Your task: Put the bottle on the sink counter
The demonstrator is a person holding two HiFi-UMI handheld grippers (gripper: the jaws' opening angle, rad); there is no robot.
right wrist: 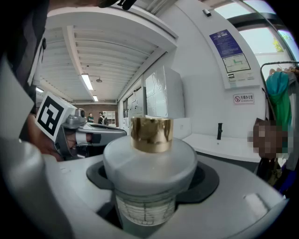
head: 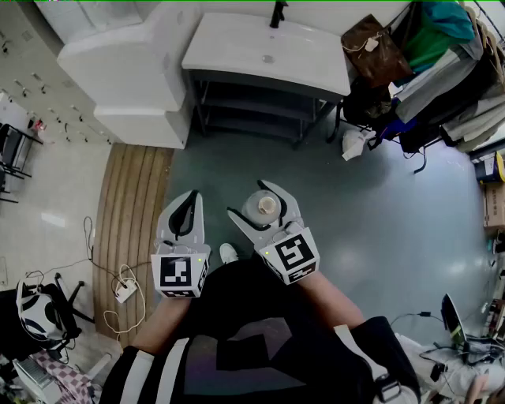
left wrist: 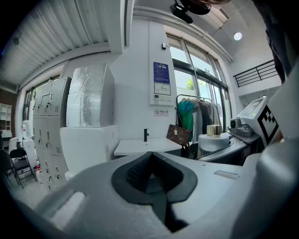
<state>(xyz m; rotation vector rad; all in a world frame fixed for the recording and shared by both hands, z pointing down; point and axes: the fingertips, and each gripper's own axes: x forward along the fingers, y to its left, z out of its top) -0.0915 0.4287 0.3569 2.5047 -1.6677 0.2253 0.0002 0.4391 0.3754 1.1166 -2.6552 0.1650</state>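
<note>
Right gripper (head: 248, 199): jaws spread wide and clamped on the body of the bottle (right wrist: 149, 161), one jaw on each side, with the dark pads against the frosted white wall. The bottle stands upright in the grip, its gold cap (right wrist: 151, 134) uppermost and a printed label on the lower body. In the head view it is carried above the grey-green floor (head: 379, 237), close in front of the person's torso, well apart from any surface. Left gripper (head: 188, 202): at 9 o'clock of the right gripper, just beside it and not touching the bottle; its jaws are closed together with nothing between the ribbed pads. Sink counter (head: 237, 43): at 12 o'clock from the grippers in the head view, well apart from them, a white top on a dark frame with a black faucet (head: 277, 14) at its far edge. A white cabinet (head: 126, 55) adjoins it at 11 o'clock. A brown bag (head: 375, 49) sits at 1 o'clock, at the counter's right end, with hanging clothes (head: 442, 47) beyond it. A wooden floor strip (head: 134, 213) runs at 9 o'clock.
</note>
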